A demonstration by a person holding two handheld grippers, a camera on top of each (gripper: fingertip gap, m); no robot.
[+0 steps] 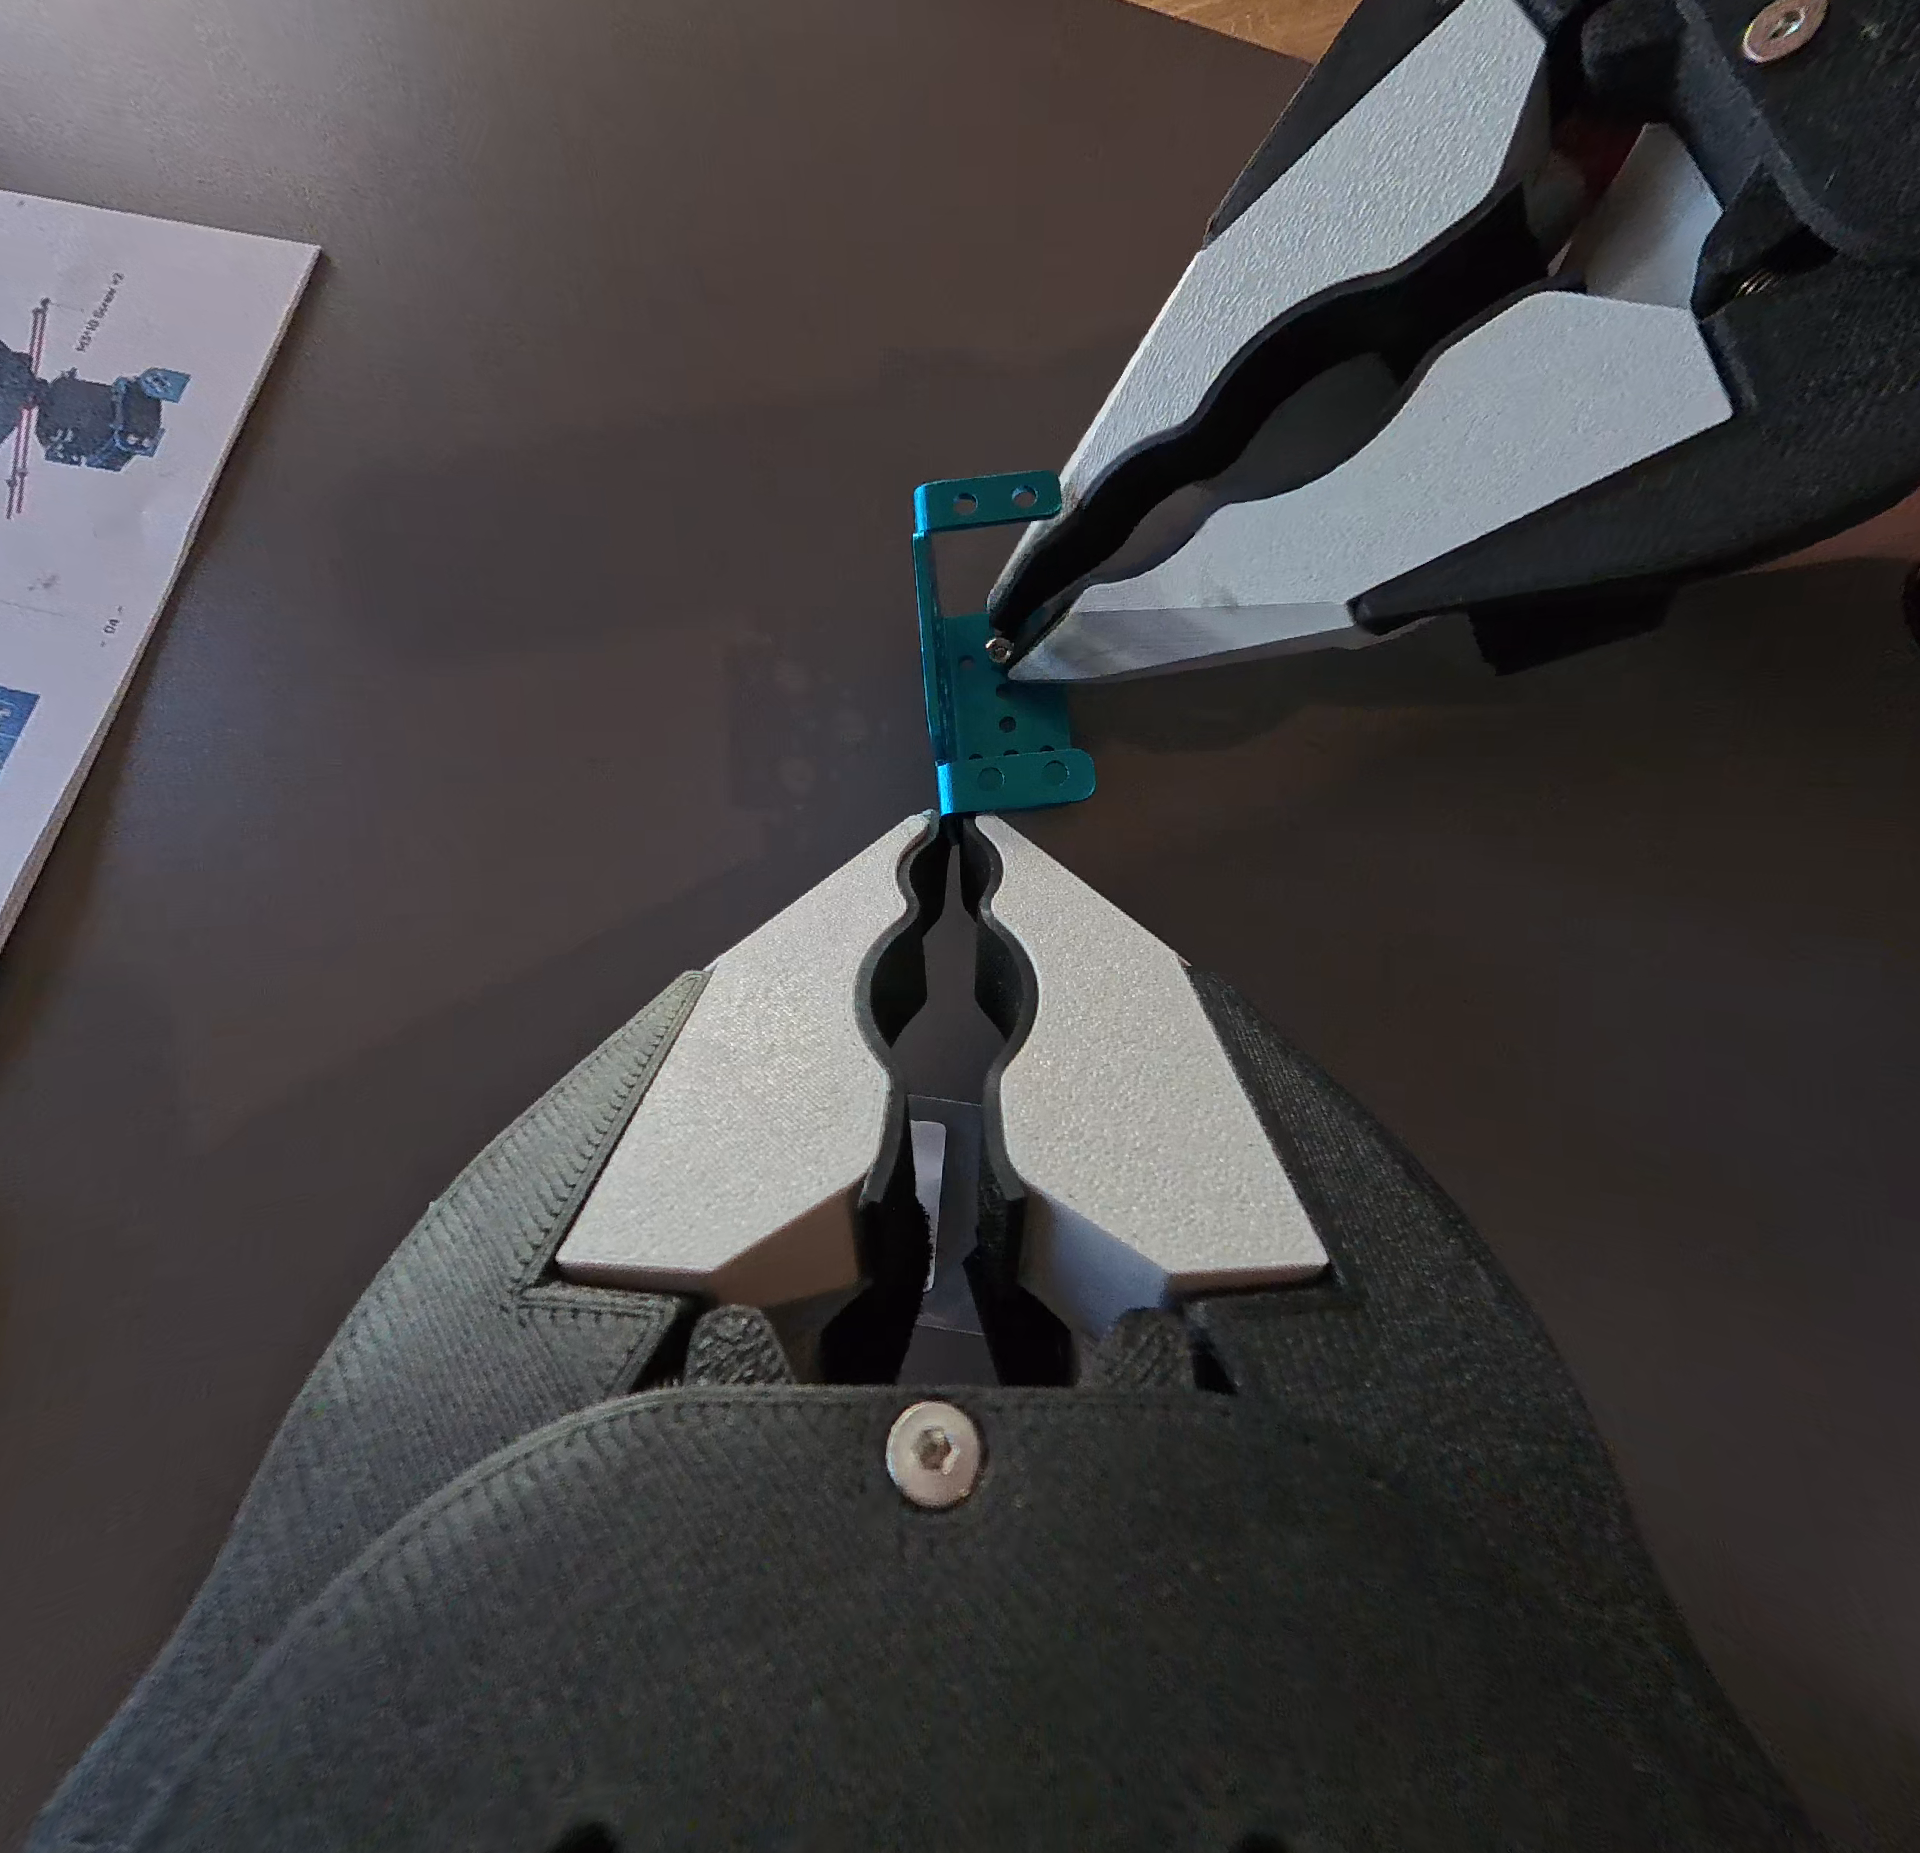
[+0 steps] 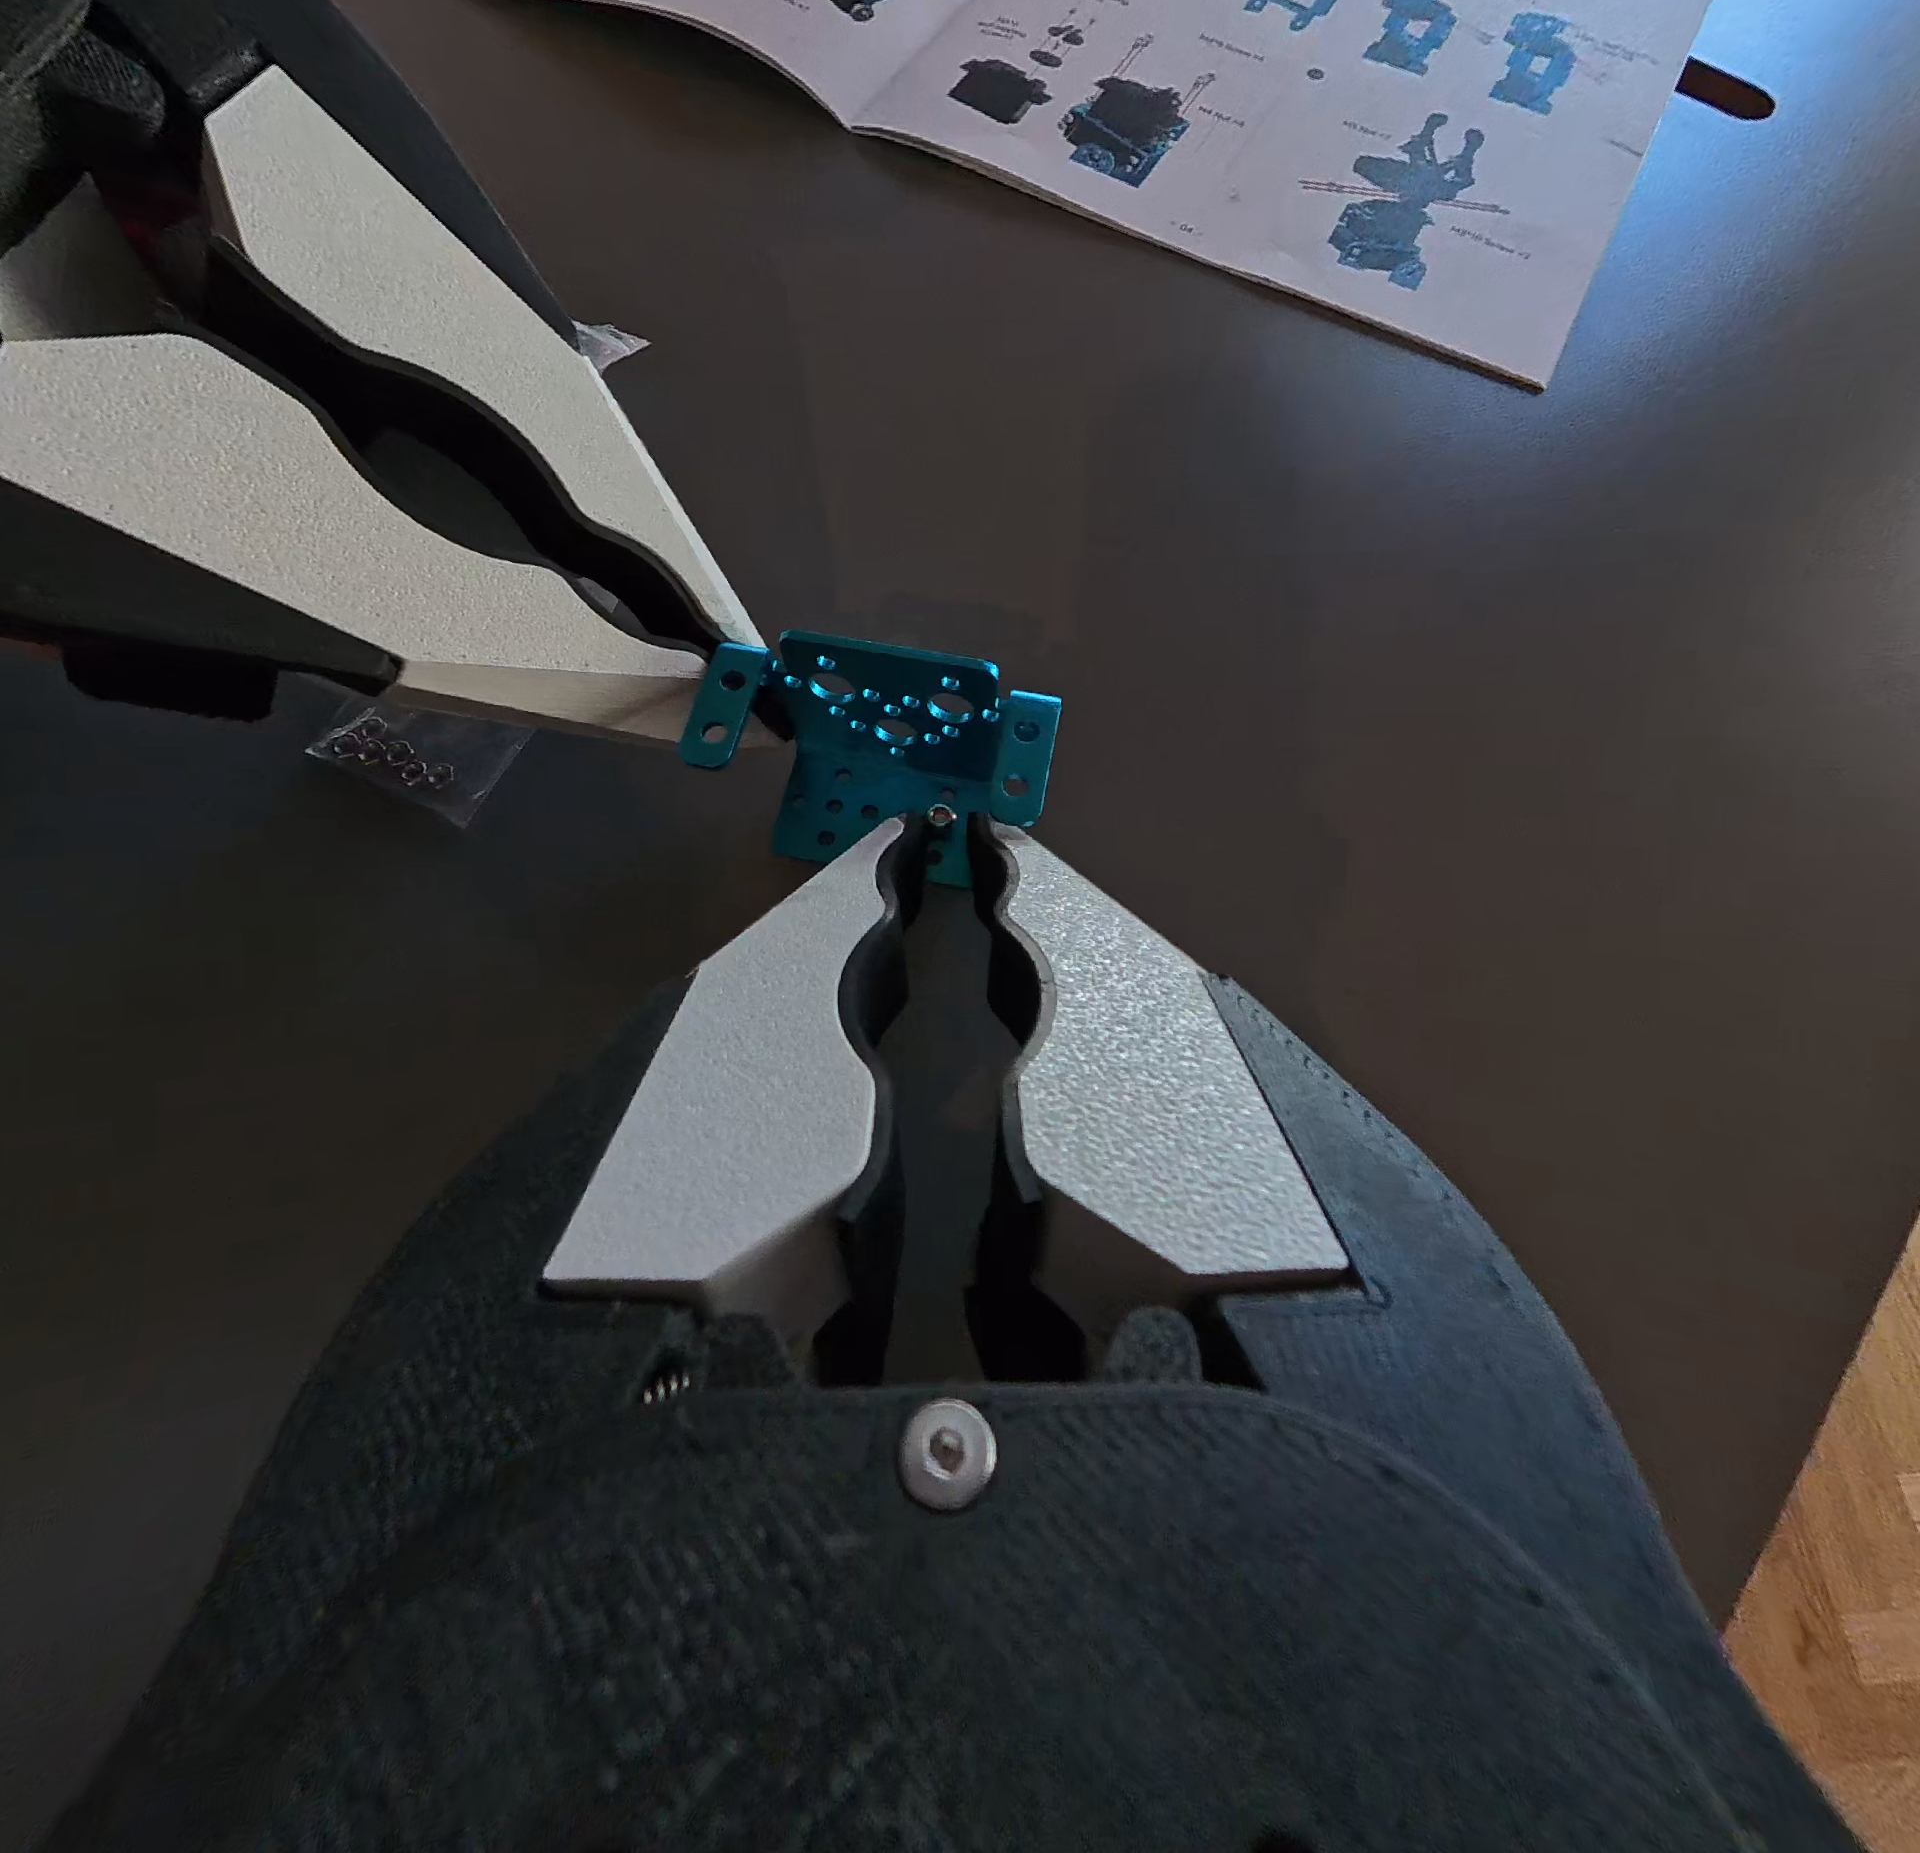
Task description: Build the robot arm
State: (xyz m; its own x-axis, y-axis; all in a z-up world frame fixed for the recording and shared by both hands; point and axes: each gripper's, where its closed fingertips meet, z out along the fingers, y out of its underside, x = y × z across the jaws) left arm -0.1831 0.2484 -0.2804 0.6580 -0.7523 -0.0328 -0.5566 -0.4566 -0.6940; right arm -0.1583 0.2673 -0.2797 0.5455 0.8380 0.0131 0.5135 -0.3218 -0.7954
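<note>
A blue metal bracket [image 1: 1023, 773] with many holes stands on the dark table [image 1: 520, 245]. My left gripper [image 1: 951, 824] is shut on the edge of its near side flange. In the right wrist view the bracket [image 2: 883, 697] shows a perforated plate and two side flanges, and the left gripper [image 2: 743, 676] pinches the left flange. My right gripper [image 2: 940, 829] is shut on a small silver screw [image 2: 941, 815] and holds it against a hole in the bracket's plate. The left wrist view shows the right gripper [image 1: 1006, 650] and the screw [image 1: 1000, 648] from the upper right.
An open instruction booklet [image 2: 1299, 110] lies on the table [image 2: 1351, 764] beyond the bracket; its corner shows in the left wrist view [image 1: 125, 515]. A small clear bag of dark parts [image 2: 410, 764] lies under the left gripper. The table edge and wooden floor [image 2: 1849, 1491] are at the right. My left and right fingertips are right by each other.
</note>
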